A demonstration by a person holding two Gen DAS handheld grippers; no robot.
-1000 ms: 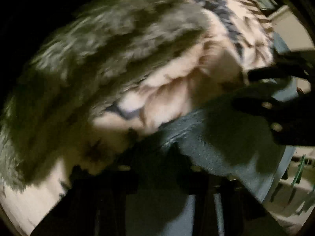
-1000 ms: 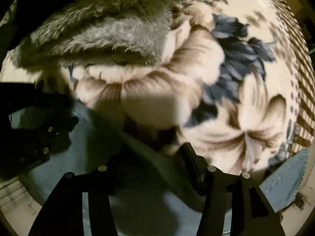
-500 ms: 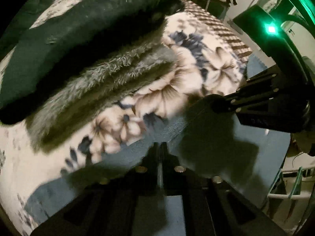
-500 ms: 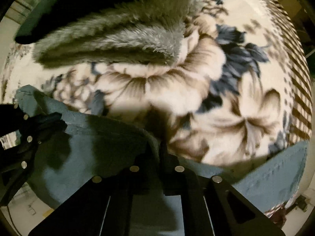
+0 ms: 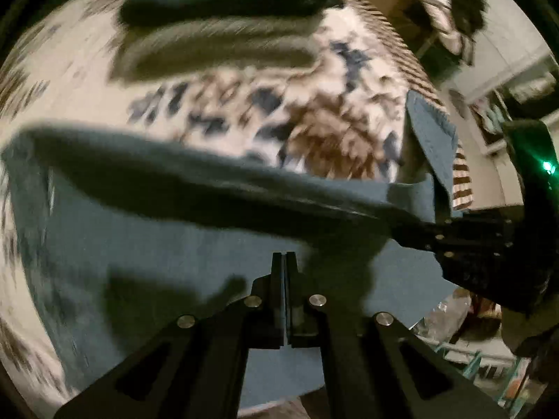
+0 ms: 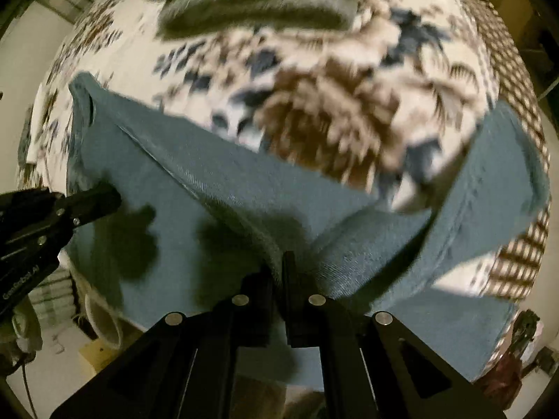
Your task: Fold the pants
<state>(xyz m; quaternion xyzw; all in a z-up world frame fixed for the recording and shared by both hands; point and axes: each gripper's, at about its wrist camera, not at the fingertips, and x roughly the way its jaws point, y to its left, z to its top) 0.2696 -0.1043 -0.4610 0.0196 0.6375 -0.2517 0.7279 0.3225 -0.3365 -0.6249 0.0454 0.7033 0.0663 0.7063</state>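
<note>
Both hand-held grippers (image 5: 283,256) (image 6: 279,258) lifted one pants (image 6: 223,209) higher.

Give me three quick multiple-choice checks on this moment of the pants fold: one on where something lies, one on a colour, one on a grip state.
1. Where does the stack of folded dark and grey fuzzy garments lie relative to the pants?
A. Beyond them on the floral blanket
B. On top of them
C. Under them

2. What colour are the pants?
A. Red
B. Blue
C. White

3. How is the right gripper?
A. Wide open above the cloth
B. Out of view
C. Shut on a pinched fold of the pants

Answers:
1. A, since a stretch of blanket separates the stack from the pants in both views.
2. B, as the denim-like cloth reads blue in both views.
3. C, as cloth bunches up between its closed fingers; the left gripper is closed too, its fingers pressed together.
</note>
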